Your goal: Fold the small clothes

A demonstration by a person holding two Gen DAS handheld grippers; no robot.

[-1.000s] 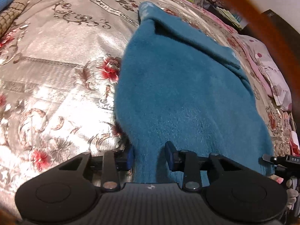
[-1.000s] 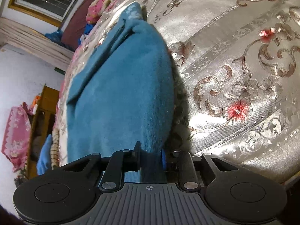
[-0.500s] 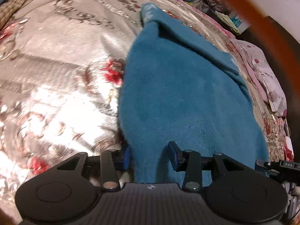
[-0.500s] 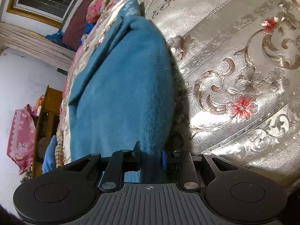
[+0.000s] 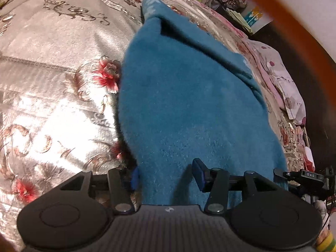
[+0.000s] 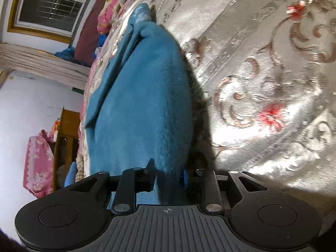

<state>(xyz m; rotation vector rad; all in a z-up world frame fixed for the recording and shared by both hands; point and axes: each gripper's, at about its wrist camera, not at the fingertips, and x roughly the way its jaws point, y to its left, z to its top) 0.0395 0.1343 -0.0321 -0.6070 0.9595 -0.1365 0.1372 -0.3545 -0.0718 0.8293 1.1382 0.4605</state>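
Spread lengthwise over a shiny silver bedspread (image 5: 52, 79) embroidered with red flowers and brown scrolls: a fuzzy teal garment (image 5: 189, 105), folded over itself, with a flat layer edge running diagonally along its far right side and a paler patterned tip at the far end. Near hem of the cloth lying between the fingers of the left gripper (image 5: 167, 176), whose jaws are opening; left blue pad (image 5: 135, 177) right at the cloth's left edge, right pad (image 5: 198, 174) standing clear above the fabric with a shadow beneath it, so no clamping visible there. Seen from the right wrist camera, the same teal garment (image 6: 142, 105) stretching away along the left of the bedspread (image 6: 262, 63), its right edge casting a dark shadow on the satin. Right gripper (image 6: 168, 174) set at the near right corner of the cloth, a thick fuzzy bunch filling the narrow gap between the black left finger and the blue pad (image 6: 185, 177) of the right finger; jaws just beginning to part, yet both sides apparently touching the fabric. Beyond the bed on the left of that view, a barred window (image 6: 48, 6), a wooden cabinet (image 6: 67, 138) and a pink floral cloth (image 6: 38, 163). At the right edge of the left view, a pale pink spotted pillow (image 5: 287, 88) beside the bedspread and the tip of the other tool (image 5: 302, 175) just past the garment's near right corner.
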